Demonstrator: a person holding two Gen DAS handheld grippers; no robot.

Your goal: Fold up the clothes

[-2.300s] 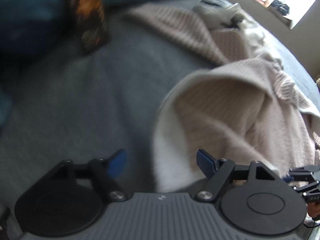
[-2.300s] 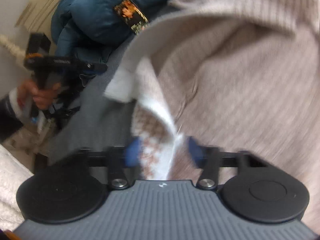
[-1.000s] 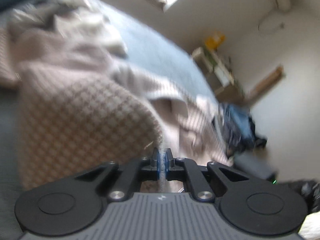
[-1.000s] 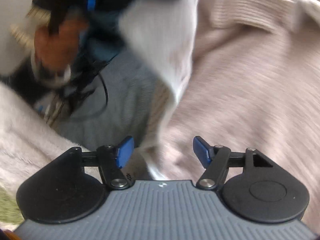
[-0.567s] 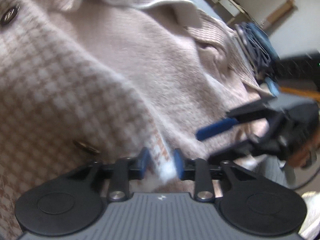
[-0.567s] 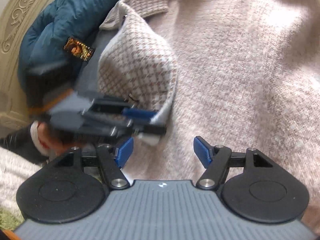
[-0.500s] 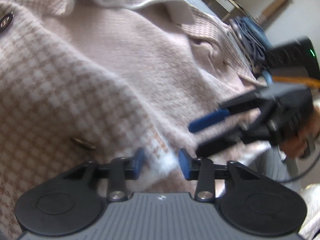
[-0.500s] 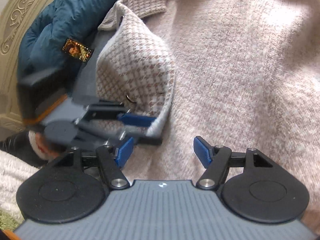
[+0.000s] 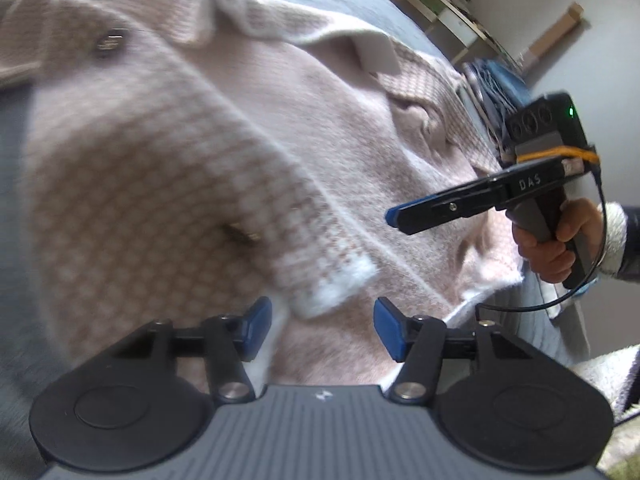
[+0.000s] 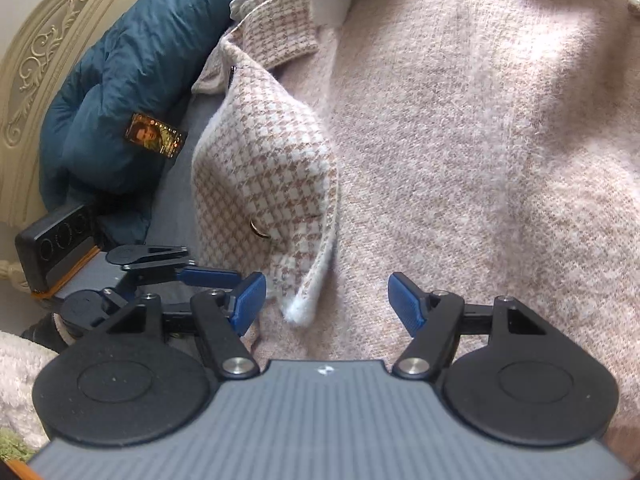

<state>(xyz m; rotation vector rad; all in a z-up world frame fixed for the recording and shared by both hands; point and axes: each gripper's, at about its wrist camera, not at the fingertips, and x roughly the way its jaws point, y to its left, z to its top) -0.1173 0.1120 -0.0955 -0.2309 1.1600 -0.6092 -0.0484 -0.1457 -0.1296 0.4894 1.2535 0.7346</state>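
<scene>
Houndstooth coat (image 10: 460, 140) spread on grey bed (image 10: 176, 184); flap corner (image 9: 336, 284) between left gripper's (image 9: 322, 322) opening jaws, unpinched; right gripper (image 10: 326, 300) agape, empty.

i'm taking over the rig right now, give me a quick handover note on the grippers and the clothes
Left gripper: jaws opening, gripping nothing; the flap corner lies loose just ahead of the fingers.
Right gripper: open, empty, over the same corner.
Pink houndstooth coat: spread inside-up on the grey bed, beside a blue jacket.
Done: one front flap folded over the body.
Left: the remaining folds.
</scene>
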